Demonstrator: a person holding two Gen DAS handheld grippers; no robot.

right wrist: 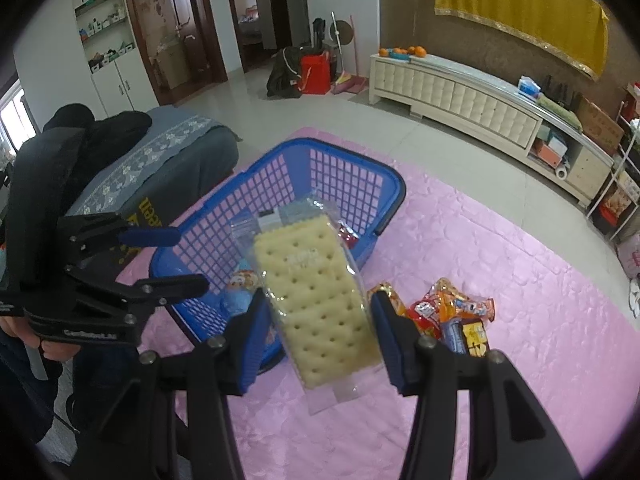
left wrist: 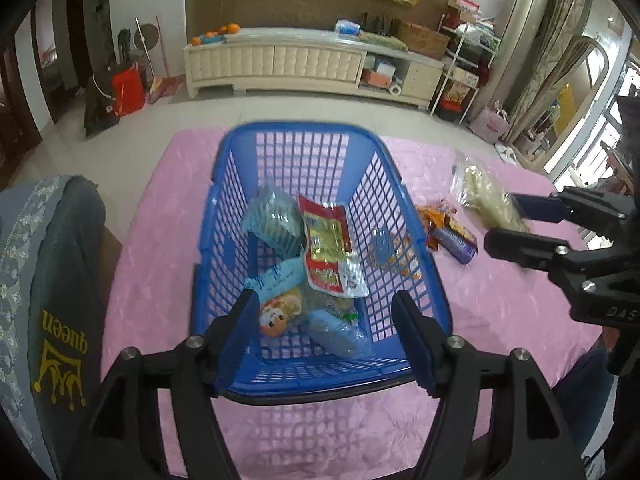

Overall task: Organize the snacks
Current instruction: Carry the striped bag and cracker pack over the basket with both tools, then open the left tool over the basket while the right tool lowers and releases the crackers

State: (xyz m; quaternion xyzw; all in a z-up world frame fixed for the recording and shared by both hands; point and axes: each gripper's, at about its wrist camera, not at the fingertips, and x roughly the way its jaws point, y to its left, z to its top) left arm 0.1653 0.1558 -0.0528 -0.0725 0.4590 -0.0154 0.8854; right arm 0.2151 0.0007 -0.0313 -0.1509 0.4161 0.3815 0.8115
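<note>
A blue plastic basket (left wrist: 224, 208) stands on a pink cloth (left wrist: 152, 240) and holds several snack packets, among them a red one (left wrist: 326, 240). My left gripper (left wrist: 326, 340) is open and empty, hovering over the basket's near rim; it also shows in the right wrist view (right wrist: 180, 260). My right gripper (right wrist: 318, 336) is shut on a clear pack of pale crackers (right wrist: 316, 288) and holds it in the air to the right of the basket (right wrist: 280, 164). In the left wrist view the right gripper (left wrist: 508, 222) and cracker pack (left wrist: 486, 196) show at the right.
A small pile of orange, red and purple snack packets (right wrist: 452, 316) lies on the cloth right of the basket; it also shows in the left wrist view (left wrist: 448, 228). A grey cushion (left wrist: 52, 264) lies at the left. A long cream cabinet (left wrist: 280, 60) stands beyond on the tiled floor.
</note>
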